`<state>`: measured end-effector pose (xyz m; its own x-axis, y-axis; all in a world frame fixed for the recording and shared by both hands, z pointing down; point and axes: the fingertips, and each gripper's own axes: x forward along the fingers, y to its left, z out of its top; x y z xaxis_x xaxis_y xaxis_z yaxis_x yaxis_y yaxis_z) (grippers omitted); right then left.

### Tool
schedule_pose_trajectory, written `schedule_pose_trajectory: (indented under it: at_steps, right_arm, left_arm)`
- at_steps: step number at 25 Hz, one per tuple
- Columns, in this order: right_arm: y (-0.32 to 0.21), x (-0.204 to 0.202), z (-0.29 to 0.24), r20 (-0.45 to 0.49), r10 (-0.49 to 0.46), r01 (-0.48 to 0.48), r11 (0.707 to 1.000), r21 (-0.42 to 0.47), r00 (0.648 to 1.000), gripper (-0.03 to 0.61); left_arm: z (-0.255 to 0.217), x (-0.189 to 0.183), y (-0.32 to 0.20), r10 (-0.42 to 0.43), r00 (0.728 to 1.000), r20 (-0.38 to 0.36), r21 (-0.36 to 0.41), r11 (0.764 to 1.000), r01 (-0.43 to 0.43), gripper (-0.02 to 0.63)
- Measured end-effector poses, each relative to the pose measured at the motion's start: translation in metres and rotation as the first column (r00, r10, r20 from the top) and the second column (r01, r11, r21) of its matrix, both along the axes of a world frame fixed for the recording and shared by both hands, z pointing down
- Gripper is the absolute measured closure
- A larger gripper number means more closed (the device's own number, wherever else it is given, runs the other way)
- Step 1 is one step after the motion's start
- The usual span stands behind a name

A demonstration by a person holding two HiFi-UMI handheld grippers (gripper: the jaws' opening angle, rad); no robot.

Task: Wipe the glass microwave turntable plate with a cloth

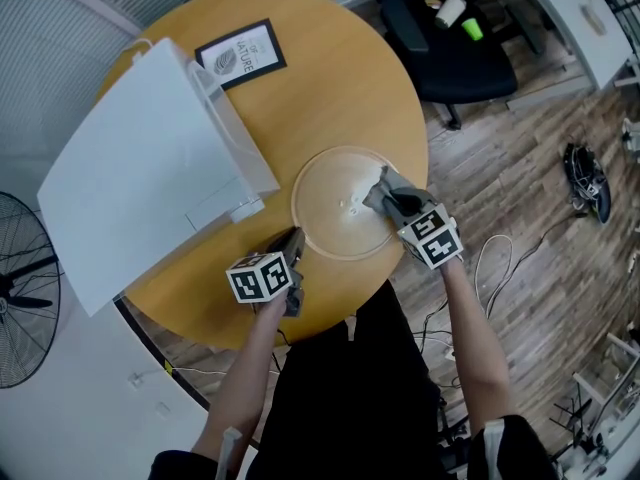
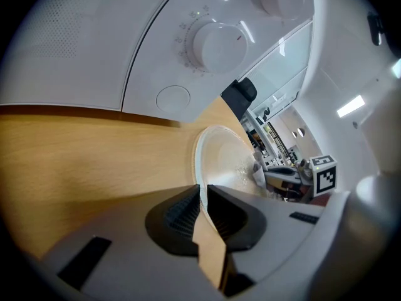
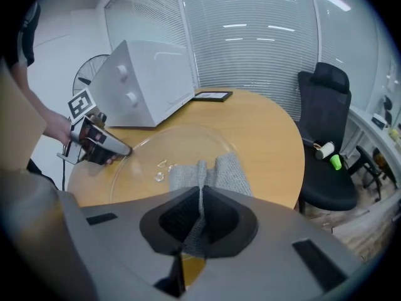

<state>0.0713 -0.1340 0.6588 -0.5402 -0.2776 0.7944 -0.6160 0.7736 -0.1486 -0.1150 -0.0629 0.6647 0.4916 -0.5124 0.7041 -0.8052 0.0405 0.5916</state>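
Right gripper (image 3: pixel 200 193): our wiping tool. Its jaws are drawn narrow and pinch a fold of the grey cloth (image 3: pixel 220 171).
Cloth: the free part fans out ahead of the jaws and lies on the glass, just beside the raised hub at the centre.
Left gripper (image 2: pixel 203 196): its jaws are closed thin on the rim of the plate, at the edge nearest us on the left, and steady it.
Plate (image 3: pixel 169 144): the clear glass microwave turntable plate lies flat on the round wooden table (image 1: pixel 350 78), just beside the white microwave (image 1: pixel 140 168).
Step in hand: we judge that we are wiping the plate's right-hand half.
How to do it well: we press the cloth flat rather than dragging its pinched edge, and we sweep in arcs from hub to rim so that no band is missed.
Care: we hold the rim firmly but lightly, since glass can slip or chip.
Further out: a framed print (image 1: pixel 240 54) lies on the table's far side, and a black chair (image 1: pixel 450 58) stands beyond the table.
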Motion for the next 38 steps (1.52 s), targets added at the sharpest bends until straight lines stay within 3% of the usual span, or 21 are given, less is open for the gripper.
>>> schedule_pose_trajectory:
  at_steps: [13, 18, 29, 38]
  right_arm:
    - [-0.069, -0.033, -0.002, 0.003, 0.177, -0.177, 0.982, 0.063, 0.984, 0.555]
    - [-0.083, -0.063, -0.001, 0.015, 0.189, -0.19, 0.979, 0.08, 0.982, 0.555]
    - [-0.04, -0.147, 0.003, 0.027, -0.014, 0.012, 0.998, 0.061, 1.0, 0.555]
    - [0.03, -0.176, 0.004, 0.033, -0.241, 0.241, 0.97, 0.006, 0.97, 0.555]
  left_arm:
    - [-0.001, 0.001, 0.0, 0.001, 1.0, 0.008, 0.003, 1.0, -0.001, 0.581]
    - [-0.001, 0.001, 0.001, 0.002, 1.0, 0.005, 0.002, 1.0, -0.002, 0.581]
    - [-0.001, 0.001, 0.001, 0.002, 1.0, 0.003, 0.002, 1.0, -0.002, 0.581]
    - [0.0, 0.0, 0.001, 0.002, 1.0, 0.01, 0.003, 1.0, -0.002, 0.581]
